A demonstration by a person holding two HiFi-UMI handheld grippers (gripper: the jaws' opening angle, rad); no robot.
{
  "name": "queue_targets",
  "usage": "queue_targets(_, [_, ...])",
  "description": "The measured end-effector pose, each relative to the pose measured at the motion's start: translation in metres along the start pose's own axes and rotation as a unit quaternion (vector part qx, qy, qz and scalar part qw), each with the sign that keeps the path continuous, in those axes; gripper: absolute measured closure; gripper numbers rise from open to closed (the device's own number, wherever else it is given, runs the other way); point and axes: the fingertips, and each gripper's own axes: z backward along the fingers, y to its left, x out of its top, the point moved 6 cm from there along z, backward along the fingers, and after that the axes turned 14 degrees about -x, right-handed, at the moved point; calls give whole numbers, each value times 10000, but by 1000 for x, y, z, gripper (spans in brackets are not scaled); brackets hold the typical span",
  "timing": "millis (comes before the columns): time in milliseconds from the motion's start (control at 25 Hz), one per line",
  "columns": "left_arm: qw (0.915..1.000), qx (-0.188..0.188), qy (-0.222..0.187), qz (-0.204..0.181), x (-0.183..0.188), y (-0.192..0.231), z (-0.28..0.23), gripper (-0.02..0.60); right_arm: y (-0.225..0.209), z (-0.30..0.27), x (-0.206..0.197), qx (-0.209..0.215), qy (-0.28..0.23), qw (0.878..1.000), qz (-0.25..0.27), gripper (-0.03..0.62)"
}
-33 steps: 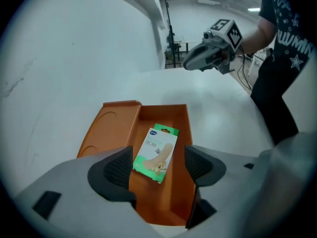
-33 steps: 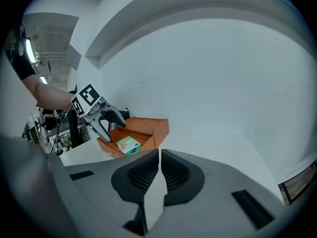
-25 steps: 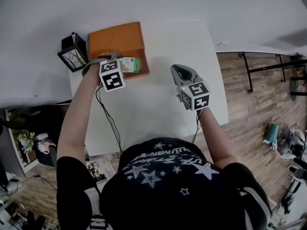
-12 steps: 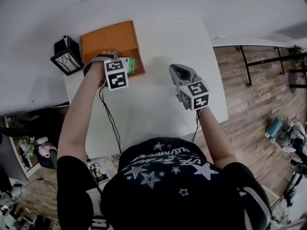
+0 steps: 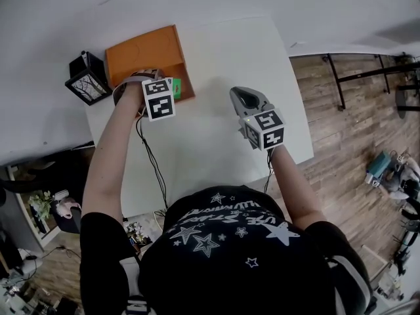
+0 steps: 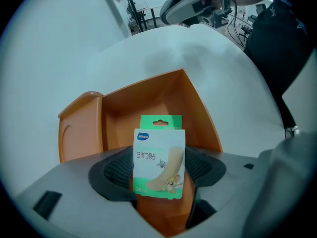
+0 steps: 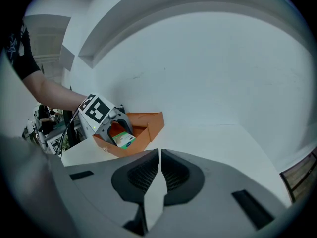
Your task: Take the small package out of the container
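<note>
- White desk (image 5: pixel 216 143) carries an orange container (image 6: pixel 163 98) near its far left corner.
- Left gripper (image 6: pixel 161 185): jaws clamped on the package (image 6: pixel 159 157), pinching its lower end so it stands upright over the container's near wall, probably for lifting clear.
- Right gripper (image 7: pixel 157 182): jaws pressed together on nothing, apparently parked aside.
- Left arm stretches forward; right arm is bent and hovers mid-desk.

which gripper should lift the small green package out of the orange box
Left: left gripper is shut on the small green package at the orange box; right gripper is shut, empty, farther off.
</note>
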Motion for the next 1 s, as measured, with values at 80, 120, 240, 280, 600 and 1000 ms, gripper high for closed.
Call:
queue_targets(80, [10000, 21, -25, 84, -1, 0, 1, 232, 1, 2, 1, 2, -13, 10000, -2, 548])
queue_targets(120, [9999, 38, -45, 134, -2, 0, 2, 233, 2, 3, 2, -1, -19, 10000, 3, 548])
queue_targets(240, [9993, 104, -204, 307, -4, -3, 6, 235, 3, 7, 5, -10, -43, 10000, 22, 548])
queue_targets(280, [9988, 140, -288, 362, -5, -4, 10, 236, 3, 8, 6, -10, -60, 10000, 29, 548])
queue_targets(600, [9862, 706, -1250, 825, -9, -9, 76, 236, 6, 21, 20, 37, -261, 9996, 82, 548])
queue_targets(1000, [8936, 1200, -3431, 2632, -27, -63, 160, 236, 19, 68, 33, 313, -550, 9977, 255, 548])
